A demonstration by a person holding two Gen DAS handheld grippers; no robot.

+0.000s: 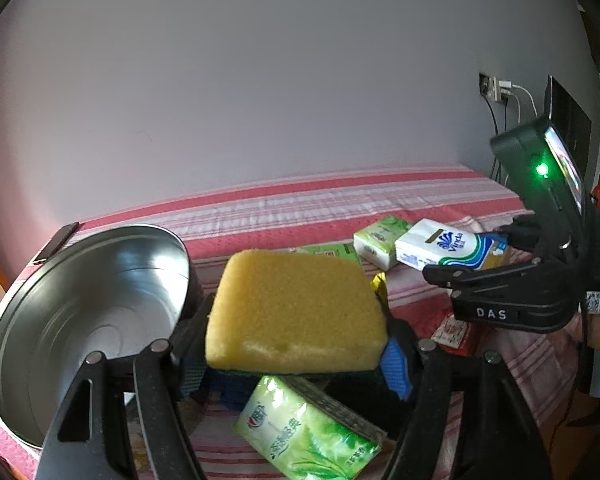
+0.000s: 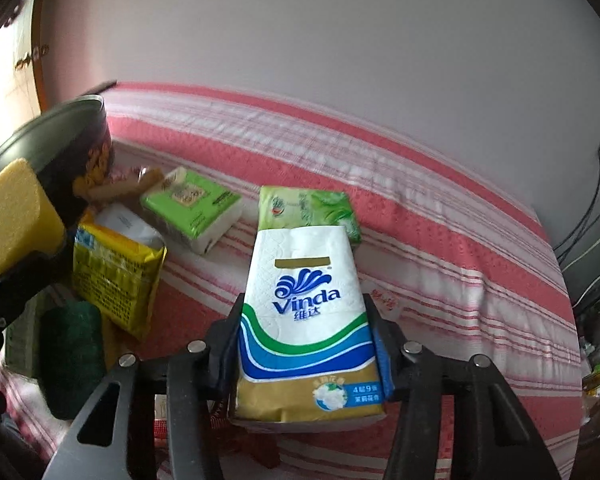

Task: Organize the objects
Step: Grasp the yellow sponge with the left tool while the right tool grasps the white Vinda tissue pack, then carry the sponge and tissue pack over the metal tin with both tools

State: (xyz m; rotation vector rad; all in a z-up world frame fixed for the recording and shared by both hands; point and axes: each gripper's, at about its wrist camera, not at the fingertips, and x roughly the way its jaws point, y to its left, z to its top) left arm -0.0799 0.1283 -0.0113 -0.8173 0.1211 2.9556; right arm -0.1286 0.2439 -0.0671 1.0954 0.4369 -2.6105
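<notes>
Yellow sponge (image 1: 296, 312); red-striped cloth (image 2: 440, 216)

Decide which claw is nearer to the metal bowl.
Left. The left claw, shut on the yellow sponge, sits right beside the metal bowl. The right claw, gripping the Vinda tissue pack, is farther off.

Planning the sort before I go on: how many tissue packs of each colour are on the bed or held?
green plastic-wrapped tissue packs: 3
white-and-blue Vinda tissue pack: 1
Total: 4
The yellow foil packet is not counted; its contents are unclear.
</notes>
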